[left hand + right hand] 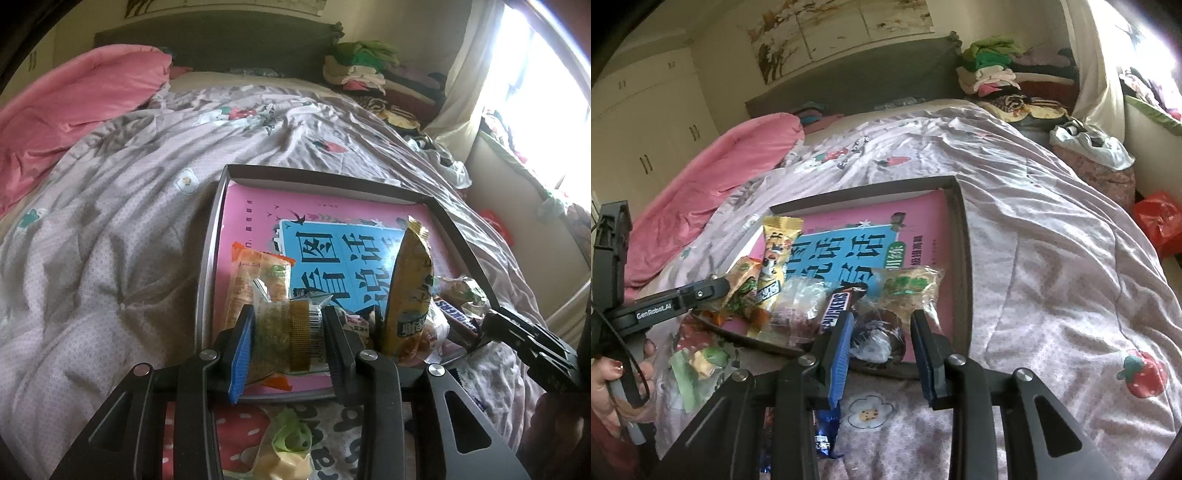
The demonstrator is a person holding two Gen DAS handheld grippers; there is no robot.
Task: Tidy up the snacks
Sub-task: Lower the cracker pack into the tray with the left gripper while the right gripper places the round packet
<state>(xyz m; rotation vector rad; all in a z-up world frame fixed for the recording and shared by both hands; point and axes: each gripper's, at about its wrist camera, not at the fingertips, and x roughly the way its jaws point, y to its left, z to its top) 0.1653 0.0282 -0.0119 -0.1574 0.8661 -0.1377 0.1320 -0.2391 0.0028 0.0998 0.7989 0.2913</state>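
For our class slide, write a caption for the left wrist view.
Left gripper clamps a clear-wrapped green snack over a pink-lined tray on a bed.

Tray (210,236): shallow, dark-rimmed, flat on the bedcover; pink-and-blue printed sheet lines its floor.
Clear packet (286,336): greenish-brown cake inside, gold band across it, near edge of the tray, upright between the left gripper's pads.
Orange packet (255,280): lies flat by the tray's left rim, partly under the clear packet.
Yellow packet (412,284): tall, standing on end (leaning slightly).
Snickers bar (839,304): brown wrapper, lies angled among the heap at the near edge.
Dark round cake (882,332): clear wrapper, near rim of the tray.
Green-labelled clear packet (910,286): flat, just behind the round cake.
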